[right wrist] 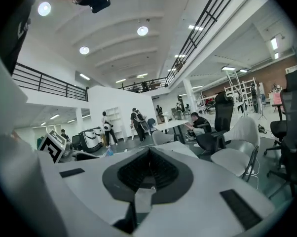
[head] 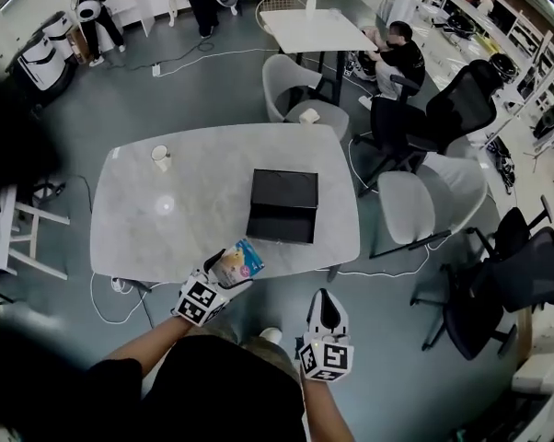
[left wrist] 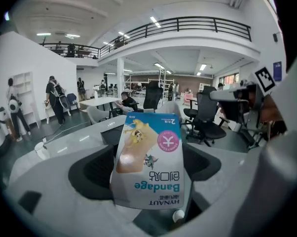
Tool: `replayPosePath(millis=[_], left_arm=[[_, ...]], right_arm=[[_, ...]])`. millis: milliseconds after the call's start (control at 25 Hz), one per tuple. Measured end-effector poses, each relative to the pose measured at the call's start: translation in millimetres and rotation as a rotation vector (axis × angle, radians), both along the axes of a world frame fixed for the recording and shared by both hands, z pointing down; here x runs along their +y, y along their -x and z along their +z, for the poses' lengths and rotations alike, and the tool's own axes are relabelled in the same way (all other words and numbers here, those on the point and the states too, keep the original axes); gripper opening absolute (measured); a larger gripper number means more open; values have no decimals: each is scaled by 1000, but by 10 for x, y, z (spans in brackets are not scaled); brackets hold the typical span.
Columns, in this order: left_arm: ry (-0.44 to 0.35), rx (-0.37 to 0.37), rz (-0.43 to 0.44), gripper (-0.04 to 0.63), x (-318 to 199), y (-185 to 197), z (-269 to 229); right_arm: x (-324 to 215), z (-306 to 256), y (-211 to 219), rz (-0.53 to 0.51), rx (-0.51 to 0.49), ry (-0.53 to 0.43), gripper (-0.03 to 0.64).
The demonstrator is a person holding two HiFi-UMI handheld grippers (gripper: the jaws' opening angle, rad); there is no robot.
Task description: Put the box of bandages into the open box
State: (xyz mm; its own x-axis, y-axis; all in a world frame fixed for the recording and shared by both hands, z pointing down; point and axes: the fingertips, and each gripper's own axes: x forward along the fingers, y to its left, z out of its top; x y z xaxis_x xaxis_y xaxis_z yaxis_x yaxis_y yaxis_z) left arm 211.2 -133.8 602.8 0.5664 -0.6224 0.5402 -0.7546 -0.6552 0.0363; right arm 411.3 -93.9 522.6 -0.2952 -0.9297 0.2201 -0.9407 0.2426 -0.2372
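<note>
My left gripper (head: 229,267) is shut on the box of bandages (head: 238,262), a small blue and white carton with a cartoon print, held over the table's near edge. In the left gripper view the bandage box (left wrist: 151,161) stands upside down between the jaws. The open box (head: 283,206) is black, with its lid flipped back, and lies on the grey table (head: 167,228) ahead and to the right of the carton. My right gripper (head: 325,306) hangs below the table edge, away from everything; its jaws (right wrist: 148,174) meet with nothing between them.
A white cup (head: 161,157) stands at the table's far left. Grey chairs (head: 424,205) and black office chairs (head: 461,109) crowd the right side. A person (head: 398,58) sits at a second white table (head: 316,28) behind. A cable (head: 111,288) trails under the table's near left corner.
</note>
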Motion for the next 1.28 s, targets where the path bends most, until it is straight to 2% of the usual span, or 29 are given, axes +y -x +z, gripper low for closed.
replayPosePath(millis=[280, 520, 680, 840, 960, 1120, 1280], left_arm=[[-8, -57, 107, 446, -545, -455, 114], [11, -96, 175, 448, -1229, -756, 480], [4, -130, 232, 446, -1682, -913, 784], [60, -183, 305, 446, -1934, -1041, 1139], [124, -186, 336, 446, -1970, -1069, 1378], [174, -230, 396, 446, -2034, -1137, 1708], [138, -310, 510, 446, -2106, -1288, 1880]], right_arm=[[-278, 101, -383, 80, -46, 39, 12], [-662, 153, -570, 97, -10, 62, 12], [-1058, 27, -771, 105, 10, 42, 12], [-1516, -23, -973, 148, 48, 47, 12], [-1716, -37, -1054, 170, 64, 74, 12], [-1871, 88, -981, 130, 77, 125, 12], [-1941, 119, -797, 64, 56, 129, 13]])
